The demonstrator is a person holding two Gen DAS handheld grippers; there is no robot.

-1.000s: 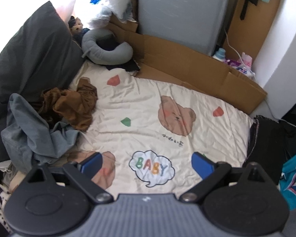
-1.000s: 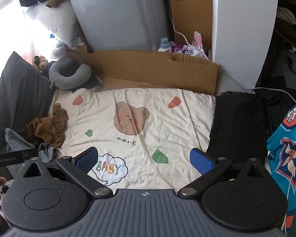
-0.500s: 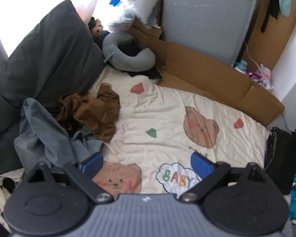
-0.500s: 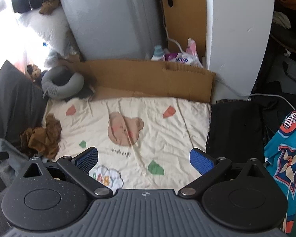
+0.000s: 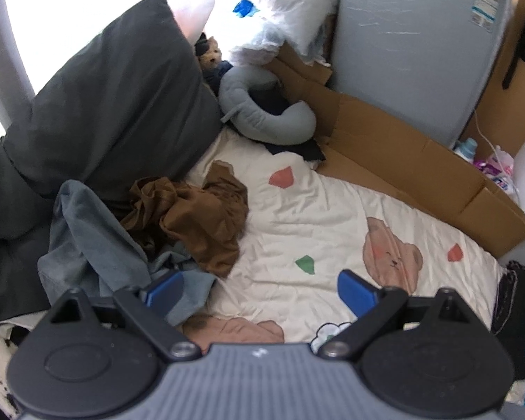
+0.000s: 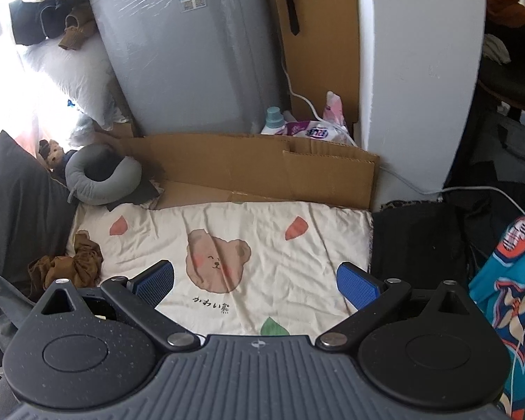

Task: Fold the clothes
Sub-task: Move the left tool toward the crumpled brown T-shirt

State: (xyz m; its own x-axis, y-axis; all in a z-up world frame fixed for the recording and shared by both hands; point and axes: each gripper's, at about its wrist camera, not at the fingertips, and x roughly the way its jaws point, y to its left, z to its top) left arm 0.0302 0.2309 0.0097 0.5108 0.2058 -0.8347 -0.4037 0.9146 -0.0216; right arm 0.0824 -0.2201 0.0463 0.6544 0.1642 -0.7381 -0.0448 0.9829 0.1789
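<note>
Crumpled brown garment point(image 5: 196, 220) lies on the bear blanket point(image 5: 332, 217) beside grey clothing point(image 5: 98, 245); left gripper point(image 5: 260, 288) and right gripper point(image 6: 257, 281) both spread apart, empty.

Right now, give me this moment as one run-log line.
left gripper: open, empty, near grey garment | right gripper: open, empty, above bear blanket | brown garment: crumpled, unfolded | stage: pre-grasp

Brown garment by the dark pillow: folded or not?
Not folded. The brown garment lies crumpled on the bear blanket, partly over grey clothes.
</note>
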